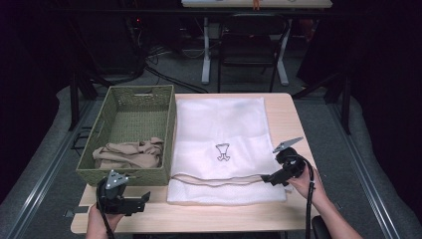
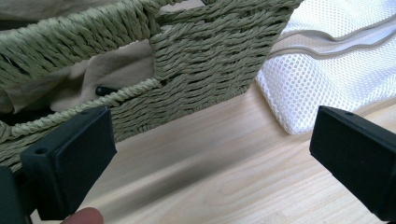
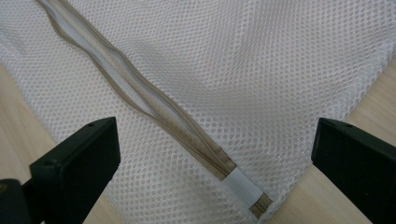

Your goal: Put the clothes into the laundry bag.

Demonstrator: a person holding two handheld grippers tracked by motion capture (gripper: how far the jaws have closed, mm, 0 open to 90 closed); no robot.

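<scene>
A white mesh laundry bag [image 1: 221,149] lies flat on the wooden table [image 1: 288,119], its beige zipper line [image 1: 219,179] running across near the front. Left of it stands a green woven basket [image 1: 130,107] holding a beige garment [image 1: 130,154]. My left gripper [image 1: 139,200] is open in front of the basket, jaws pointing right; its own view shows the basket wall [image 2: 205,56] and the bag's corner [image 2: 308,84] beyond bare wood. My right gripper [image 1: 266,178] is open at the bag's right front edge, over the zipper's end [image 3: 243,184], with nothing between the pads.
Past the table's far edge stand a black chair [image 1: 251,40] and a white desk leg [image 1: 205,50], with cables on the grey floor. Dark curtains close in both sides. Bare wood [image 1: 199,216] runs along the table's front edge.
</scene>
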